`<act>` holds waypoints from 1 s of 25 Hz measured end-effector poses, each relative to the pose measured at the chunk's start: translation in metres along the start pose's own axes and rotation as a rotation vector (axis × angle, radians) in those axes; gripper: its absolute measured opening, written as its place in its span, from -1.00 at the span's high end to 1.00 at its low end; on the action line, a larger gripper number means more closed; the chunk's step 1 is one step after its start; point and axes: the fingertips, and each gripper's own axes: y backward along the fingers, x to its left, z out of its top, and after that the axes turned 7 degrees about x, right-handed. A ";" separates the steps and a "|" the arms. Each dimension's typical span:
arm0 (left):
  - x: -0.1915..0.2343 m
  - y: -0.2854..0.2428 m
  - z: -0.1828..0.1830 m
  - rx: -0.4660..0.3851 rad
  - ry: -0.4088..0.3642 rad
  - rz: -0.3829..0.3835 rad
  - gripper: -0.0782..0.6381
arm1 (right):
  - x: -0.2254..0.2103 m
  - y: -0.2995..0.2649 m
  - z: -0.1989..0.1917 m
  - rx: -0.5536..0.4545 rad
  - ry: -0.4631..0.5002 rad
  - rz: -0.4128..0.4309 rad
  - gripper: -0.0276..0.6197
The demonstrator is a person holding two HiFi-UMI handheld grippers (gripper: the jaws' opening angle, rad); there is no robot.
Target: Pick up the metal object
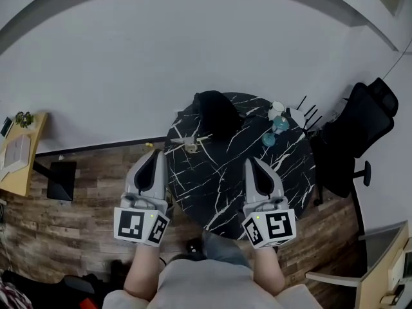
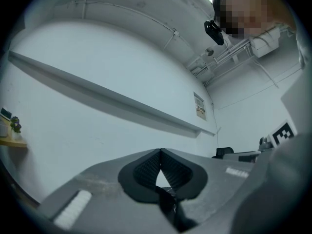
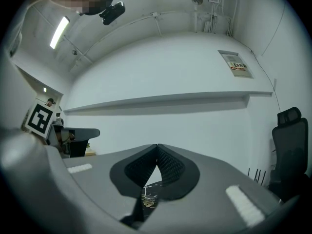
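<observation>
The metal object [image 1: 188, 141], a small pale piece with thin rods sticking out, lies at the left rim of the round black marble table [image 1: 219, 185]. My left gripper [image 1: 156, 153] hovers over that edge, just short of the object, its jaws shut and empty. My right gripper [image 1: 250, 163] is over the table's near middle, also shut with nothing in it. In the left gripper view the fingertips [image 2: 160, 151] meet against a white wall. In the right gripper view the closed gripper [image 3: 157, 146] leaves a gap lower down, through which the metal object [image 3: 148, 199] shows on the table.
A black bundle [image 1: 216, 112] lies at the table's far side. Blue glass pieces [image 1: 274, 131], a white cup [image 1: 277, 109] and dark sticks [image 1: 308, 113] stand at the right rim. A black office chair [image 1: 360, 134] is to the right, a wooden desk [image 1: 22, 150] far left.
</observation>
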 end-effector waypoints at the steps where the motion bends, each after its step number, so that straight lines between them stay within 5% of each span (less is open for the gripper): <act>1: 0.001 -0.002 -0.001 0.003 -0.002 0.000 0.77 | -0.001 -0.003 -0.001 0.003 0.001 0.002 0.93; 14: 0.037 -0.041 -0.015 0.044 0.018 0.088 0.77 | -0.011 -0.080 -0.008 0.081 0.012 0.099 0.93; 25: 0.052 -0.080 -0.085 0.213 0.067 0.114 0.77 | -0.021 -0.119 -0.069 0.236 -0.025 0.143 0.93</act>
